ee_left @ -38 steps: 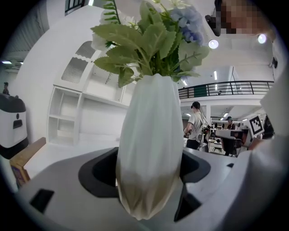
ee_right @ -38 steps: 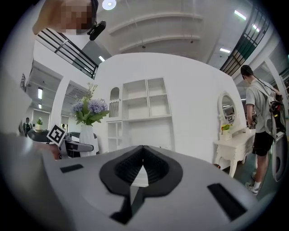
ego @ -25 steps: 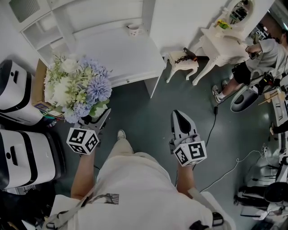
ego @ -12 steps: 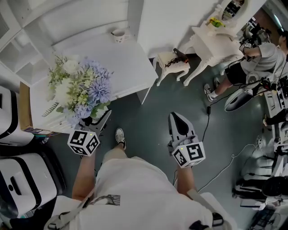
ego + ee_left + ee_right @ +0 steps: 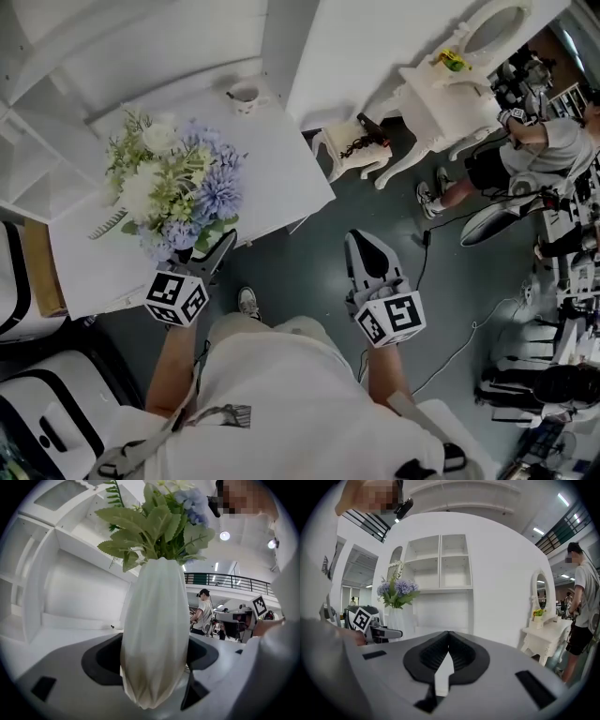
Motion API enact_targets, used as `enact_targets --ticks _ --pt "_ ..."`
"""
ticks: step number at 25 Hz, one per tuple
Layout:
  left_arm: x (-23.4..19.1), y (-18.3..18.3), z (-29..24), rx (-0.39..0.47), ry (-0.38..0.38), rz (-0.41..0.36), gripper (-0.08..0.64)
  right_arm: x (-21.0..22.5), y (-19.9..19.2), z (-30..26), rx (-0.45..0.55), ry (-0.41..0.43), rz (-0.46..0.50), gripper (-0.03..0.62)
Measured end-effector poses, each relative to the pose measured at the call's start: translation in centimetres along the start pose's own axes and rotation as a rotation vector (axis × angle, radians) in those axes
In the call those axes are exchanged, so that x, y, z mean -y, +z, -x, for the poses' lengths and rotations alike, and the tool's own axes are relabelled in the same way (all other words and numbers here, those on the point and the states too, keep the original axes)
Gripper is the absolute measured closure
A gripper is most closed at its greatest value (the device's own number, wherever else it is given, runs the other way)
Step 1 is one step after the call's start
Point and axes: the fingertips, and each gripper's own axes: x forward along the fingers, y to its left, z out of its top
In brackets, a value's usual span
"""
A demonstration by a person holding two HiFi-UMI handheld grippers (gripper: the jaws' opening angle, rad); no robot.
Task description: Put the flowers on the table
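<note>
The flowers [image 5: 178,192], a bunch of white and pale blue blooms with green leaves, stand upright in a white ribbed vase [image 5: 157,630]. The vase sits between the jaws of the left gripper [image 5: 214,255], which stand wide apart and press on its two sides near the base. In the head view the bunch lies over the near part of the white table [image 5: 277,155], close to its front edge; no view shows whether the vase's base touches the tabletop. A small cup [image 5: 244,94] stands at the far side of the table, in front of a white shelf unit [image 5: 440,562]. The right gripper [image 5: 367,246] is held beside the table over the dark floor, its jaws closed together with nothing between them. Further right stand a white stool [image 5: 347,145] and a white dressing table [image 5: 445,84], with a person [image 5: 553,141] beyond them.
</note>
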Motion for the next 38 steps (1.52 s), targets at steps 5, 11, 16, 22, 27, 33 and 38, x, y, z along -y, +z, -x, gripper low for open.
enact_targets --ticks 5,11,16,22,27,33,38 --pt "-2.6 0.0 -4.3 -0.019 -0.035 0.031 0.178 1.8 0.5 -3.7 -0.017 -0.031 0.001 0.581" --pt "-2.9 -0.5 -8.1 -0.042 -0.046 0.032 0.178 4.8 0.7 -6.6 -0.004 -0.037 -0.009 0.581" --pt "-2.2 0.5 -10.8 -0.047 -0.006 0.015 0.178 7.6 1.5 -8.7 0.017 0.026 -0.042 0.581" --pt "-1.9 0.3 -14.5 -0.046 0.046 0.005 0.178 11.3 2.1 -11.8 0.026 0.099 -0.042 0.581" --pt "-1.9 -0.5 -17.2 -0.047 0.084 -0.004 0.178 13.1 1.4 -13.2 0.0 0.14 -0.044 0.581" --pt "-2.0 -0.7 -19.7 -0.032 0.086 -0.035 0.177 13.9 0.2 -13.4 -0.033 0.149 -0.053 0.581" --pt "-2.0 -3.4 -22.4 -0.037 0.048 -0.055 0.176 14.4 -1.7 -13.0 -0.063 0.13 -0.043 0.581"
